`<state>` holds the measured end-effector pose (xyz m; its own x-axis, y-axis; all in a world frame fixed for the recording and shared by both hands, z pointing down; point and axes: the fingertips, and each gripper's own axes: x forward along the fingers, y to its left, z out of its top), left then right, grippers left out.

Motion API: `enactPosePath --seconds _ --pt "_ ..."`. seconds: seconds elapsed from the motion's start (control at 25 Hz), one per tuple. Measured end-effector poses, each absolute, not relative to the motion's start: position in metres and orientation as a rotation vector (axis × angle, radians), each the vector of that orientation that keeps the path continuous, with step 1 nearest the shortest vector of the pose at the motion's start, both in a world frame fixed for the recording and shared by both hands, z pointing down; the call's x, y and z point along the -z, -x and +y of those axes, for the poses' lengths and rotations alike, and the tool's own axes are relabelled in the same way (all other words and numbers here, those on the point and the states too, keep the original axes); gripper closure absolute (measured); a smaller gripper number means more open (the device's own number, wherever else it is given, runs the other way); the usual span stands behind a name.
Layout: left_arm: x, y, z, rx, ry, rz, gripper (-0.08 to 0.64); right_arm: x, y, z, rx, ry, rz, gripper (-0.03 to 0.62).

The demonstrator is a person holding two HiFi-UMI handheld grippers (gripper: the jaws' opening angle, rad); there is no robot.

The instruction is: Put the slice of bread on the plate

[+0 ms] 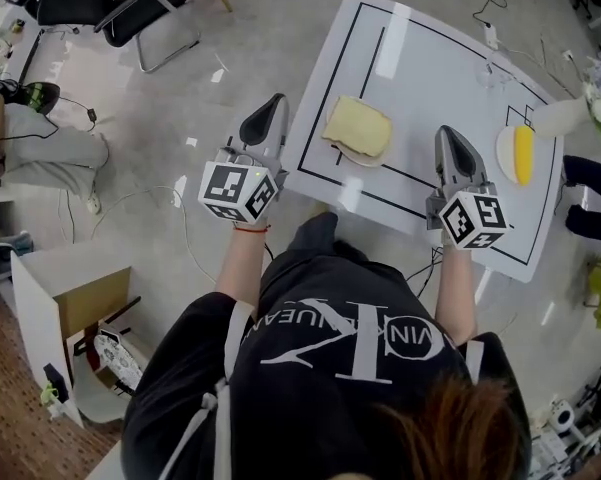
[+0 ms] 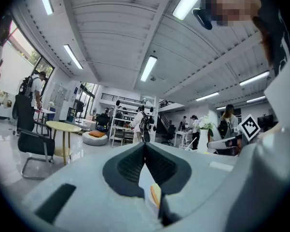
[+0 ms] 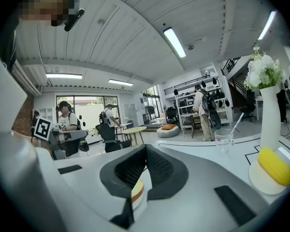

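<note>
A yellow slice of bread [image 1: 357, 126] lies on a small white plate [image 1: 352, 157] in the middle of the white table [image 1: 430, 78]. My left gripper [image 1: 270, 103] hangs off the table's left edge, left of the bread, its jaws shut and holding nothing. My right gripper [image 1: 450, 133] is over the table to the right of the bread, also shut and holding nothing. In the left gripper view the jaws [image 2: 145, 145] meet at their tips, and the bread [image 2: 156, 195] shows below them. The right gripper view shows closed jaws [image 3: 145, 147] with the bread [image 3: 136, 191] beneath.
A second plate [image 1: 504, 154] with a yellow corn cob [image 1: 523, 153] sits at the table's right edge, beside a white vase [image 1: 560, 116] and a clear glass [image 1: 490, 73]. A black chair [image 1: 120, 3] and a seated person's leg [image 1: 50, 148] are on the floor to the left.
</note>
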<state>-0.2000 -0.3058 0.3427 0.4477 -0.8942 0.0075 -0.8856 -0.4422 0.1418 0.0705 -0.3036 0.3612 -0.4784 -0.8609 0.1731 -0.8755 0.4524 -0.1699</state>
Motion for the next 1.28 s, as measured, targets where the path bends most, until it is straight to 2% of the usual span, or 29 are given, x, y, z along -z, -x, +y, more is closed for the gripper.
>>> enactPosePath --seconds 1.28 --pt "-0.323 0.209 -0.251 0.090 -2.533 -1.743 0.555 -0.336 -0.081 -0.273 -0.228 -1.524 -2.736 0.592"
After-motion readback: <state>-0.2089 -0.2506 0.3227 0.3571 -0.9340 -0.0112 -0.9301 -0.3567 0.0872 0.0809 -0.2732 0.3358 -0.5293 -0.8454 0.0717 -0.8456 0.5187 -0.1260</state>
